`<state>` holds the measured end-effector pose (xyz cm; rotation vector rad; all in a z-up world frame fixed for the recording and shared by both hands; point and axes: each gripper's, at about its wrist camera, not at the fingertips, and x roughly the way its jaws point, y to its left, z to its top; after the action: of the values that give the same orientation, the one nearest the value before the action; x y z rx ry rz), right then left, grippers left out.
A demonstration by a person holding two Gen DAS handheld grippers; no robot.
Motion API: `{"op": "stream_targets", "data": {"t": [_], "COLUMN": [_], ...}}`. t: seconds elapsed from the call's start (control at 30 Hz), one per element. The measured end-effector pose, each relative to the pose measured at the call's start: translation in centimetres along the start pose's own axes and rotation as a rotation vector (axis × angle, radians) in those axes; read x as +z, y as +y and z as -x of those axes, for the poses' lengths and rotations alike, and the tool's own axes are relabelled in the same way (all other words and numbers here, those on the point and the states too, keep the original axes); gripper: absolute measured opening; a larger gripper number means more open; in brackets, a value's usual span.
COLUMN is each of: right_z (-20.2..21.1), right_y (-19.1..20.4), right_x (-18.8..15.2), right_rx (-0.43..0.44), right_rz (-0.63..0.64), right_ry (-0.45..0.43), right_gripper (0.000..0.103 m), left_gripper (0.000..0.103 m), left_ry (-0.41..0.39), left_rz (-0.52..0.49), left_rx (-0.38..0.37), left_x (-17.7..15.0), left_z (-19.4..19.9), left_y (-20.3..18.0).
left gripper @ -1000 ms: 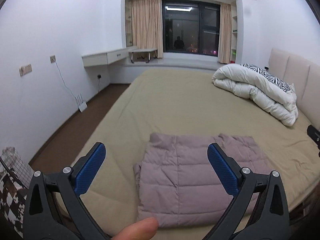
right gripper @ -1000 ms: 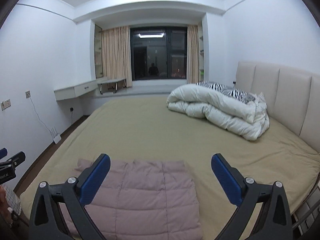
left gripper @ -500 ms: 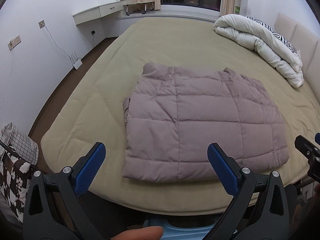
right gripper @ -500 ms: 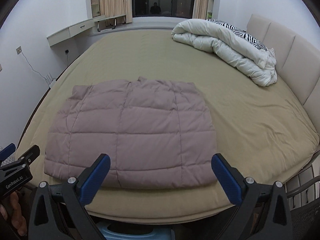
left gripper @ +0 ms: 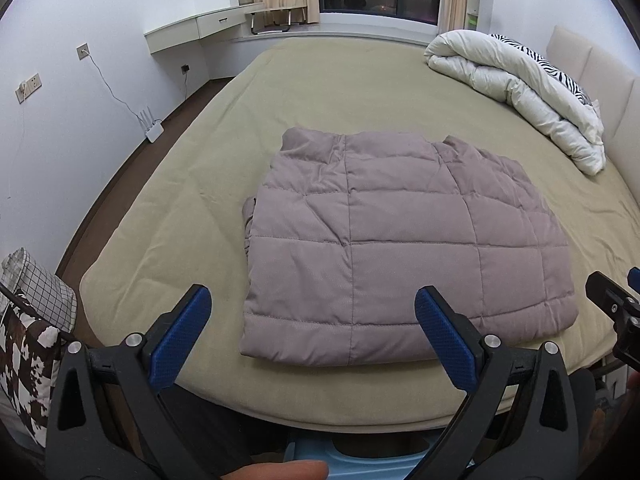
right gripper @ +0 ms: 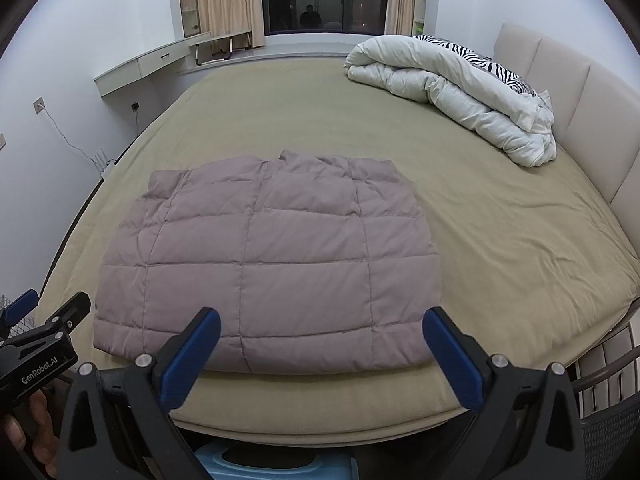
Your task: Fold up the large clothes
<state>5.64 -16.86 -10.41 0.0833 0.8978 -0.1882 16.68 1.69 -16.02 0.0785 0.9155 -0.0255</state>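
Left wrist view, your left gripper [left gripper: 308, 320] spread wide, empty, held off the near bed [left gripper: 200, 208] edge, folded mauve quilted jacket [left gripper: 400, 240] flat ahead, slightly right, right wrist view, your right gripper [right gripper: 320, 340] likewise agape, jacket [right gripper: 272, 260] ahead, slightly left.

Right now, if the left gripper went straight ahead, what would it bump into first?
Probably the puffy mauve jacket lying folded on the bed. The open left gripper points at its near edge with nothing between, though depth is hard to judge.
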Motion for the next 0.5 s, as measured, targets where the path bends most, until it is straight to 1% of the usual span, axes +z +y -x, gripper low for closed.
{"op": "stream_targets", "data": {"t": [0.5], "right_z": [0.69], "right_y": [0.14], "right_x": [0.29], "right_rx": [-0.011], "right_rz": [0.002], "right_ry": [-0.029], "right_gripper": [0.103], "left_gripper": [0.103], "left_ry": [-0.016], "left_rz": [-0.013], "left_rx": [0.005], "left_x": [0.01], "left_z": [0.51], "left_y": [-0.43]}}
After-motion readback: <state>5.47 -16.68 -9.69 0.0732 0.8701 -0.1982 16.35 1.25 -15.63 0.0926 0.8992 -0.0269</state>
